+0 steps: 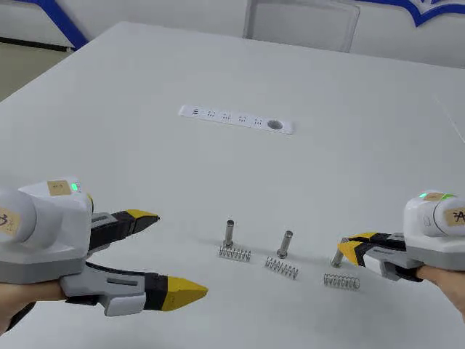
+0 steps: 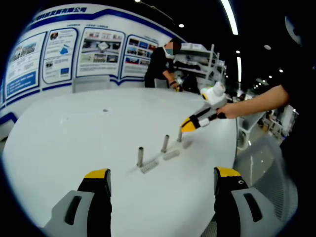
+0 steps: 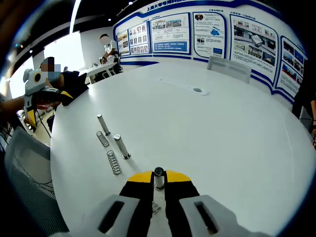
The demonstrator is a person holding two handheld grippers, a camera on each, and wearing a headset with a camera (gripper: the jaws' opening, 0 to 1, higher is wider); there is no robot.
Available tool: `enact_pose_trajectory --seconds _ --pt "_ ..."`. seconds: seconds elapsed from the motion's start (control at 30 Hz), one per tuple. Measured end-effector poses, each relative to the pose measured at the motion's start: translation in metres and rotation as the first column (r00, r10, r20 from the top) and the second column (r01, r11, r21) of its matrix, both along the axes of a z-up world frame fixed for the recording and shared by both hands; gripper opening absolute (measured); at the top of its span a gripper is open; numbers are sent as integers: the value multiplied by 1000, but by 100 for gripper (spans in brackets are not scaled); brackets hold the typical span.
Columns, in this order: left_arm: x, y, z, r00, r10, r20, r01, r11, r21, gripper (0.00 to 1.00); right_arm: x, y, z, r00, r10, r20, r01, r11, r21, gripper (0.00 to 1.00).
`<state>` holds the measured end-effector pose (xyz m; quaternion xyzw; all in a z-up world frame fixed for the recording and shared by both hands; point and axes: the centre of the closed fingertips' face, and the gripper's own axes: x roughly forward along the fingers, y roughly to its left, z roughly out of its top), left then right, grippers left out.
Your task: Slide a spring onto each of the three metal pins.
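Between the yellow fingertips of your right gripper stands the rightmost pin. It is upright, and the two tips press in against its sides, pinching it, with its top showing just above them in the right gripper view. Its spring lies flat on the table just in front of it, not on the pin. To your left, the middle pin and the left pin stand upright in a row, both bare. Each has a spring lying on its side just beside its base: the middle spring and the left spring. Well apart from that row, you hold your left gripper at the near left of the table, its fingers spread wide with nothing between them. Past the pins, toward the far side, a white power strip lies flat on the tabletop, and a chair sits at the far edge.
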<state>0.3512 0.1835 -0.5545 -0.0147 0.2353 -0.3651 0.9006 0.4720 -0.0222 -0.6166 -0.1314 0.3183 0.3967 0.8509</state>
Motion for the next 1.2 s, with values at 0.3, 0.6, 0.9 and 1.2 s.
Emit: enact_pose_trajectory --seconds 0.3,0.6,0.9,1.2 --pt "-5 -4 -1 1000 -14 -6 14 1000 6 88 -4 -2 -1 1000 13 0 -13 1000 -16 9" --pt "-6 -3 5 1000 -10 7 10 1000 3 87 -6 -2 -4 1000 15 -10 -16 999 -38 10" --pt "-10 -4 5 1000 -13 7 13 1000 6 88 -6 -1 0 1000 2 -8 -3 999 -42 19" --pt "-10 -3 5 1000 -13 5 13 1000 7 88 -10 -10 7 1000 -1 7 1 999 -34 22"
